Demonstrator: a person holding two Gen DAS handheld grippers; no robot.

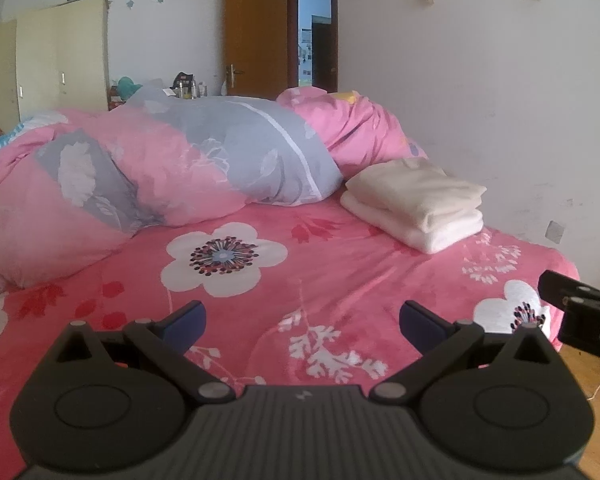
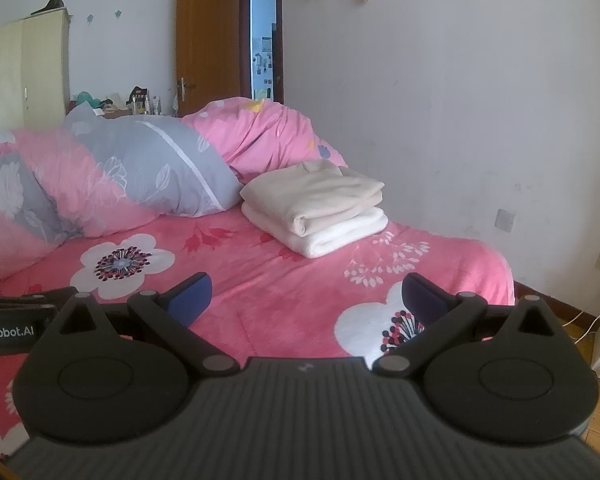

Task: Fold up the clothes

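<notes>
Two folded clothes lie stacked on the pink flowered bed (image 1: 340, 280) near the wall: a cream one (image 1: 416, 190) on a white one (image 1: 424, 232). The stack also shows in the right wrist view, cream piece (image 2: 312, 196) over white piece (image 2: 328, 236). My left gripper (image 1: 302, 320) is open and empty, held above the near part of the bed, well short of the stack. My right gripper (image 2: 306, 294) is open and empty, also above the near part of the bed (image 2: 284, 292). Each gripper shows at the edge of the other's view.
A bunched pink and grey duvet (image 1: 160, 168) fills the back and left of the bed. A white wall (image 1: 500, 100) runs along the bed's right side. A wooden door (image 1: 256, 28) stands open behind. Cream wardrobes (image 1: 48, 64) stand at the far left. Wood floor and a cable (image 2: 588, 320) lie on the right.
</notes>
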